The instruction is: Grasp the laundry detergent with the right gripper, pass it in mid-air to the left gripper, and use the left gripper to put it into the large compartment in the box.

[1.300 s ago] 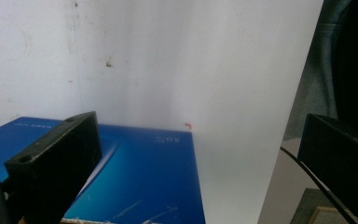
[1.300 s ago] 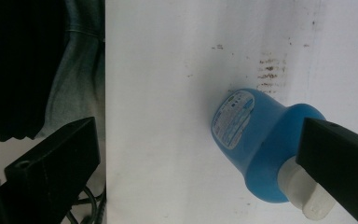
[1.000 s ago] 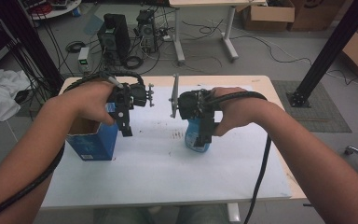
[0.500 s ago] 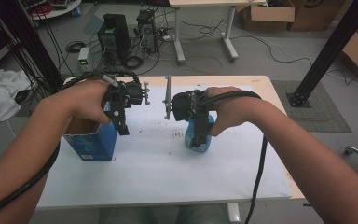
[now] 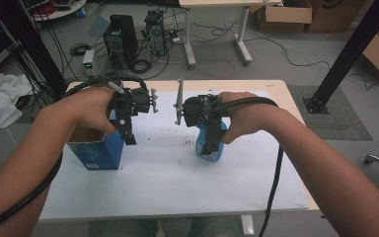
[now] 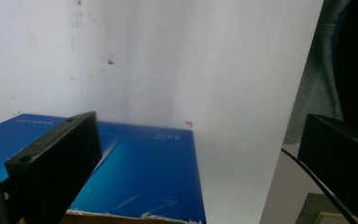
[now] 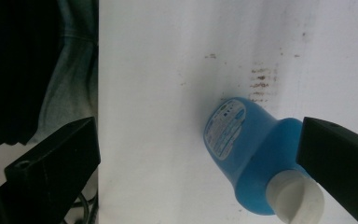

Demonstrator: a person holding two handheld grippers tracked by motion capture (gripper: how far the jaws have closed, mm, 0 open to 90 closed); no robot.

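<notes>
Above the white table (image 5: pixel 177 187), I hold a two-jaw gripper in each hand. I take the blue bottle (image 7: pixel 247 154) as my landmark: it stands upright on the table, white cap (image 7: pixel 293 198) uppermost, toward the right of the middle.

My right gripper (image 5: pixel 211 143) hangs directly over the bottle, pointing down. In the right gripper view its jaws are spread wide and hold nothing: one jaw sits well off to one side of the bottle, and the other overlaps the bottle's shoulder and cap edge. I cannot tell whether that jaw touches it.

Left of the bottle, across a stretch of bare table, stands an open-topped blue box (image 5: pixel 96 148). My left gripper (image 5: pixel 127 132) hovers at the box's side nearest the bottle. Its jaws are also spread wide and empty, and the left gripper view looks down the box's blue side.

What could go wrong, as I judge it: my right gripper is off-centre over the bottle. If I lowered or closed it from here, one jaw could strike the cap first and tip the bottle over, since it looks tall for its base. On the other side, a jaw could catch the box's rim and drag or tilt it.

Counted: one bottle, one cap, one box, two grippers, one table. A few brown smudges (image 7: pixel 261 77) mark the table just beyond the bottle.
</notes>
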